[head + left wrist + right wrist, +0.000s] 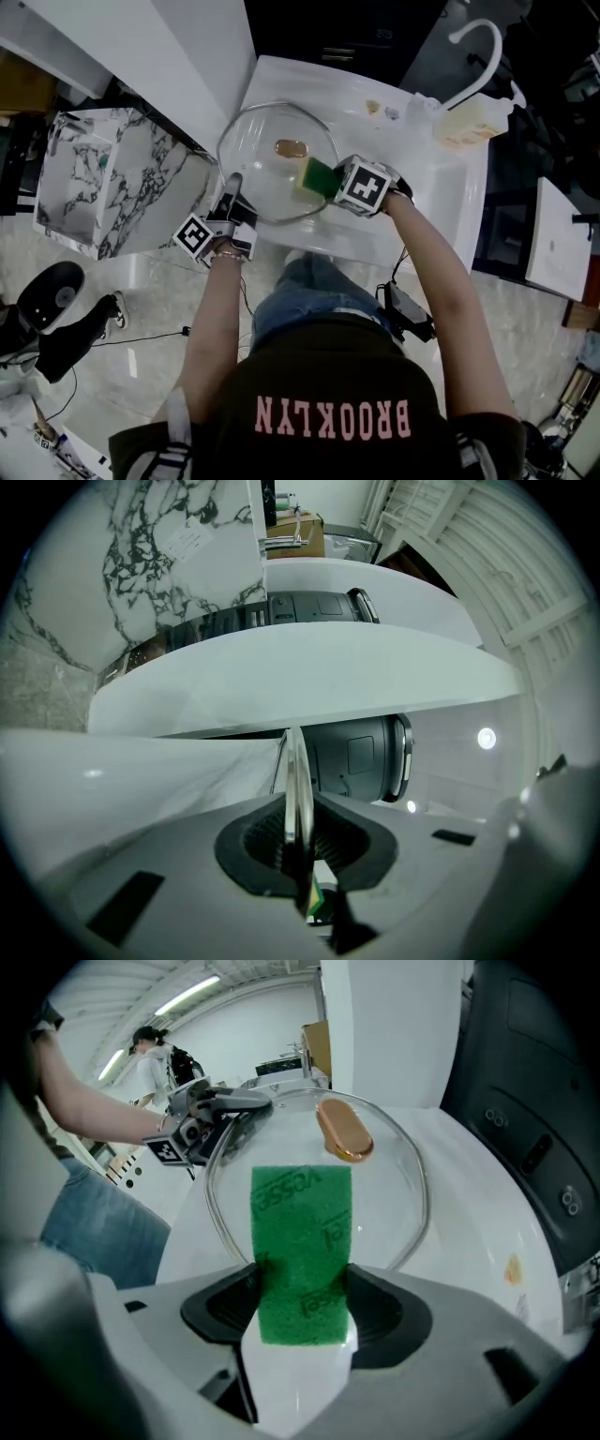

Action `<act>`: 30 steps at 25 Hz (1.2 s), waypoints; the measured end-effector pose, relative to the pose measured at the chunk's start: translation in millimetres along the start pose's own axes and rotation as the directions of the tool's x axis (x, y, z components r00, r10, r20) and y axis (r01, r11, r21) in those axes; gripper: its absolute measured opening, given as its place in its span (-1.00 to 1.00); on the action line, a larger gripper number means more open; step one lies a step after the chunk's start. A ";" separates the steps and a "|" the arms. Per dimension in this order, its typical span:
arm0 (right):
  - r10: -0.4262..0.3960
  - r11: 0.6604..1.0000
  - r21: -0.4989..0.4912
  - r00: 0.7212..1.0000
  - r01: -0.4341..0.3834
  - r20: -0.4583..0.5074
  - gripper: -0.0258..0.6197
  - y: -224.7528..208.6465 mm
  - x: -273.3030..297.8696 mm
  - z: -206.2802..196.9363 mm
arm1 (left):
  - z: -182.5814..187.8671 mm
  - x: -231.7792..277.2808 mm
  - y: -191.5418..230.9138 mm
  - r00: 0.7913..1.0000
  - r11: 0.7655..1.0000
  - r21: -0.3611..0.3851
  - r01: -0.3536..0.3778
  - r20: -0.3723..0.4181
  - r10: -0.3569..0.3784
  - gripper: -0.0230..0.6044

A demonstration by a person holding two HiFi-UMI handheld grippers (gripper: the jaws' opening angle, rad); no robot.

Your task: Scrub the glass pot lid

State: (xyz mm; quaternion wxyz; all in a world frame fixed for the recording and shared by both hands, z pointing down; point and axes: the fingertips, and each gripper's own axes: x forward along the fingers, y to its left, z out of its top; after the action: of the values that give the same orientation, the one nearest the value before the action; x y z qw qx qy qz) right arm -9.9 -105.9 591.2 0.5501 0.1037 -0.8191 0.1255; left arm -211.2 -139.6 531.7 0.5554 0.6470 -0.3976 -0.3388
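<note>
Right gripper view: right gripper [300, 1312] jaws are clamped on green sponge [302, 1232], pressed onto glass pot lid [389, 1194]; left gripper [298, 844] jaws grip its rim

The clear round glass pot lid [277, 164] [394, 1176] [298, 799], coppery oval knob [292, 148] [343, 1131] facing up, is being gripped by its rim and kept pretty much flat, while a green sponge [319, 178] [302, 1251] is being held on its top by the edge, just short of the knob.
</note>
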 end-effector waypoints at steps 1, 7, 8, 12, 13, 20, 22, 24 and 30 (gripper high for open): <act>0.000 1.000 0.021 1.000 0.000 -0.011 -0.07 -2.6 0.5 -8.3 | 0.0 0.0 0.0 1.000 1.000 -0.001 -0.002 0.001 0.002 -0.86; 0.019 0.992 0.127 1.000 -0.017 -0.016 -0.07 -17.2 -6.7 -44.8 | -0.4 0.4 -0.2 1.000 1.000 0.002 0.001 0.001 -0.001 -0.86; 0.020 0.989 0.143 1.000 -0.022 0.018 -0.07 -21.1 -15.0 -41.3 | -0.5 0.3 0.2 1.000 1.000 0.003 -0.001 0.001 0.001 -0.86; -0.013 0.996 0.085 0.991 0.001 0.132 -0.07 -37.8 -65.4 2.1 | -0.1 0.3 -0.3 1.000 1.000 0.003 0.002 0.000 -0.002 -0.86; -0.022 0.999 0.044 0.988 0.015 0.154 -0.07 -40.6 -78.3 18.3 | -0.1 0.1 0.2 1.000 1.000 0.003 0.000 0.000 0.000 -0.86; 0.003 0.961 -0.269 0.971 0.063 0.239 -0.07 -32.4 -123.0 136.0 | 0.2 -0.5 0.2 1.000 1.000 0.007 0.001 0.000 -0.001 -0.86; 0.029 0.935 -0.349 0.971 0.057 0.236 -0.07 -26.5 -121.1 162.1 | 0.3 0.3 -0.4 1.000 1.000 0.010 0.006 0.000 -0.005 -0.86; 0.042 0.901 -0.431 0.977 0.054 0.210 -0.07 -20.7 -114.1 181.2 | 0.2 -0.2 0.8 1.000 1.000 0.008 -0.002 -0.001 0.002 -0.86; 0.003 0.763 -0.644 0.996 0.056 0.091 -0.07 -22.2 -76.9 213.6 | 1.2 -0.1 0.4 1.000 1.000 0.009 -0.001 0.000 0.001 -0.86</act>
State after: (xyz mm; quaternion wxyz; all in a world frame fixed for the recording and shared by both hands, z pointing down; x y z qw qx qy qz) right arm -161.2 -192.8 444.3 0.5178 -0.0752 -0.8337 -0.1765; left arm -212.3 -140.1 531.9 0.5525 0.6493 -0.3997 -0.3367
